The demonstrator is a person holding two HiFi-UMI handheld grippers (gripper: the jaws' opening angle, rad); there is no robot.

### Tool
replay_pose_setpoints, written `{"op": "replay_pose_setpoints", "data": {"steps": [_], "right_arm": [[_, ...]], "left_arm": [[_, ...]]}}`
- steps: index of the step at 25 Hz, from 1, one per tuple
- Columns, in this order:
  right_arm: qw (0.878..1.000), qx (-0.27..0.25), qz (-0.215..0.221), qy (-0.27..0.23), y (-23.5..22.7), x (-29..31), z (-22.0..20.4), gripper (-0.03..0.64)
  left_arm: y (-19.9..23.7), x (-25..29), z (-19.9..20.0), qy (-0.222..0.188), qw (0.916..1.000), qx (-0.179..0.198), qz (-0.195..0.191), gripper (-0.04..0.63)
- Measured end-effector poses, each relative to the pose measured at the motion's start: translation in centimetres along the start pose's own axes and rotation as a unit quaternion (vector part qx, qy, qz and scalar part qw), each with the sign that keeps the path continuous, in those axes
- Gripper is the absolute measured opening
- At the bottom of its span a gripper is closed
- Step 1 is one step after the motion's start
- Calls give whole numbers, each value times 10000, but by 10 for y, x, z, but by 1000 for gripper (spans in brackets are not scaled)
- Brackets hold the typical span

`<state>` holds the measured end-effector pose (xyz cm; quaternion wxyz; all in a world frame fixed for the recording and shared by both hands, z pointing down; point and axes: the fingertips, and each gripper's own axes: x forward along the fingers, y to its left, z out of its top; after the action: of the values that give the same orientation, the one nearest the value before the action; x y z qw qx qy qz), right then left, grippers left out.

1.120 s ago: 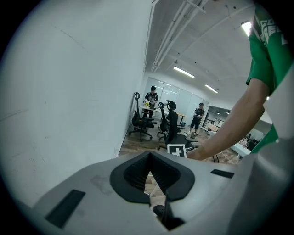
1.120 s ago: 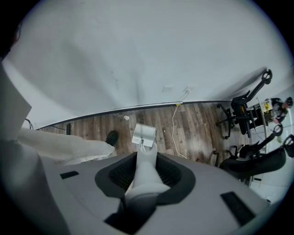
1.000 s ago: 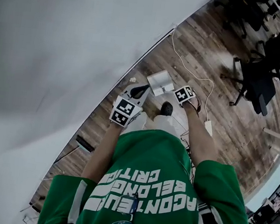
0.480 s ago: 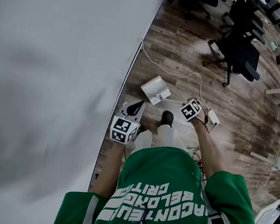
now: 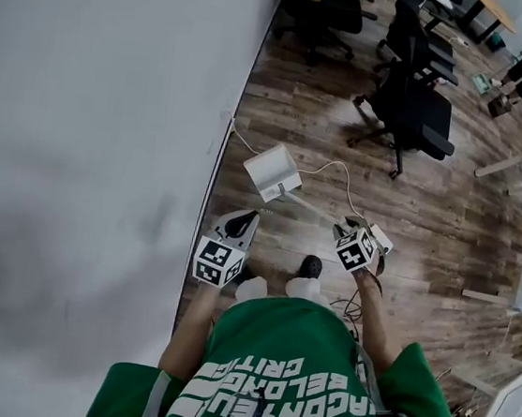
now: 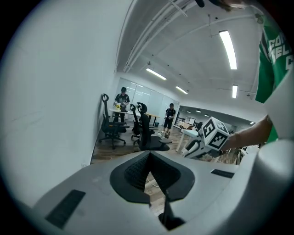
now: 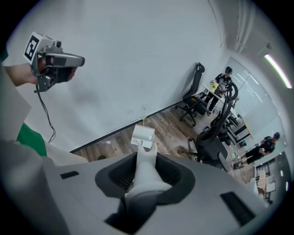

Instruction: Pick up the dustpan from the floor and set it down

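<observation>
Right gripper [image 5: 341, 230] clamped on handle [image 7: 146, 167] of dustpan [image 5: 271, 171] — grip at far end, so it seems hanging clear of floor [image 5: 431, 205]. Left gripper [image 5: 244, 217] empty, fingers together, aside — 1 hand suffices.

Brown wood-plank floor [image 5: 289, 131] running along a white wall [image 5: 91, 135]; black wheeled office chairs [image 5: 410, 113] standing on it; thin white cable [image 5: 342, 164] trailing over the boards; black shoe [image 5: 310, 266] planted near the wall

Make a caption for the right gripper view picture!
Right gripper clamped on the handle of the white dustpan, over the wood floor by the wall.
</observation>
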<state>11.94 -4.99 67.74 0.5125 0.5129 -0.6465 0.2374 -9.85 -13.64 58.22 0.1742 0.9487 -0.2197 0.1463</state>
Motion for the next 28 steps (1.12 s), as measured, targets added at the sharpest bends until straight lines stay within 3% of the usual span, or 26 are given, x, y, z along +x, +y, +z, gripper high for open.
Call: {"op": "replay_pose_setpoints", "data": {"steps": [10, 15, 24, 28], "right_arm": [[9931, 612, -453, -894, -82, -87, 8, 118], [9867, 700, -703, -1290, -122, -120, 16, 118], [9763, 878, -935, -1746, -152, -159, 17, 118], [9748, 1002, -946, -1753, -158, -166, 15, 118]], "left_arm": [[-23, 44, 75, -262, 9991, 36, 329, -3], [-44, 69, 91, -164, 9976, 582, 351, -3], [-69, 76, 110, -193, 9956, 894, 199, -3], [-68, 76, 118, -269, 9925, 1102, 446, -3]]}}
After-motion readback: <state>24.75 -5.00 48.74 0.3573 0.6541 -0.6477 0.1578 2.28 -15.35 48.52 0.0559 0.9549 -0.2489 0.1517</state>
